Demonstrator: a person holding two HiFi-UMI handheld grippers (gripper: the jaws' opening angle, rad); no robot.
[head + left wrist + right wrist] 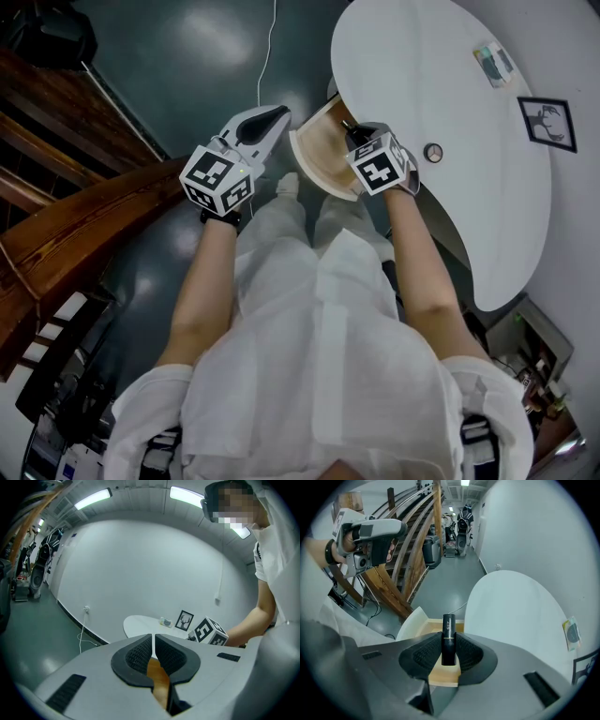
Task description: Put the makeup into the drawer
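Observation:
A black lipstick tube point(448, 626) with a thin gold band stands upright between the pads of my right gripper point(448, 645), which is shut on it. In the head view this right gripper point(353, 133) points steeply down over the open drawer point(317, 161), whose pale wood inside point(423, 626) shows below the tube. The drawer juts from under the white rounded table point(441, 84). My left gripper point(279, 115) hovers just left of the drawer. Its jaws point(153, 651) are together with nothing between them, and wood shows below them.
On the table top lie a framed deer picture point(547, 122), a small round item point(432, 152) and a small printed card point(494, 64). A wooden stair rail point(84, 234) runs along the left. A white cable point(267, 56) trails over the dark floor.

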